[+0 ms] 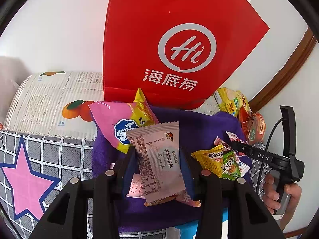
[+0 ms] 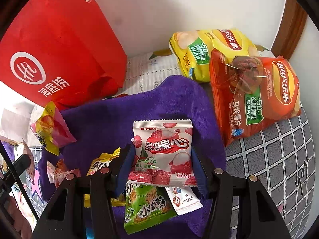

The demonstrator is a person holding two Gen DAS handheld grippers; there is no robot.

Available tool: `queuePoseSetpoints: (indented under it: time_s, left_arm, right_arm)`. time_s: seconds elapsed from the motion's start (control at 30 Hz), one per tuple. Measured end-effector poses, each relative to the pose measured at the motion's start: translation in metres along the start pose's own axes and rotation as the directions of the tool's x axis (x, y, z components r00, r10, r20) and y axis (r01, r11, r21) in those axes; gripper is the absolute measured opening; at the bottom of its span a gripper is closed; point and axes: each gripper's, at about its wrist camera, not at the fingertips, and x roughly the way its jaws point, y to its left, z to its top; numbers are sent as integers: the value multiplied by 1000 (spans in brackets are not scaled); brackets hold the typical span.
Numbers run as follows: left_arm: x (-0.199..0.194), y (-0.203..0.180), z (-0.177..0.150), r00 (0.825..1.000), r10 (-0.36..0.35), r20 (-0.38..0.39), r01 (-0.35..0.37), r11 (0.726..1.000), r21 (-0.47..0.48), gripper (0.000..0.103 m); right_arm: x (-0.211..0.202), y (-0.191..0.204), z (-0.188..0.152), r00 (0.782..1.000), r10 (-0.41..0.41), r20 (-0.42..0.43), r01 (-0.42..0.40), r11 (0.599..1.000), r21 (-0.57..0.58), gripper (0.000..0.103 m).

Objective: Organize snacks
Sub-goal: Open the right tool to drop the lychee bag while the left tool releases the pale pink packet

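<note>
The left gripper (image 1: 158,165) has its blue pads pressed against both sides of a pale pink snack packet (image 1: 157,159), which stands upright between them with its printed back facing the camera. The right gripper (image 2: 162,165) is likewise clamped on a white and red lychee candy packet (image 2: 163,153), held by its side edges, front face showing.

Under the lychee packet lie a green snack packet (image 2: 147,205) and a small white sachet (image 2: 183,199), both on a purple towel (image 2: 111,119) that covers the middle of the surface. A yellow-ended wrapper (image 2: 101,162) lies just to the left of the right gripper's fingers. Farther left on the towel's edge rests a pink and yellow packet (image 2: 51,133), which in the left view sits just behind the pale pink one.

Beyond the towel a red paper bag (image 1: 175,45) stands against the white wall. To the right, a yellow crisp bag (image 2: 209,51) and an orange crisp bag (image 2: 255,95) lean together, the orange one overlapping the yellow. A grey checked cloth (image 2: 279,149) lies beneath. A person's hand (image 1: 279,193) grips the right tool's handle.
</note>
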Motion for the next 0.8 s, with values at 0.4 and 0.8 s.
queuePoseSetpoints:
  time_s: [0.4,0.8]
  left_arm:
    - [6,3,-4,1000,4,-11,-5,1000,-7,41]
    - [23,10,-6,997,35,-64,-36,999,-24,41]
  right_arm:
    - [3,5,3,1000,0,8,0,1000,-23,74]
    - [-35,5,-1,994,46,97,-44,999,-18,74]
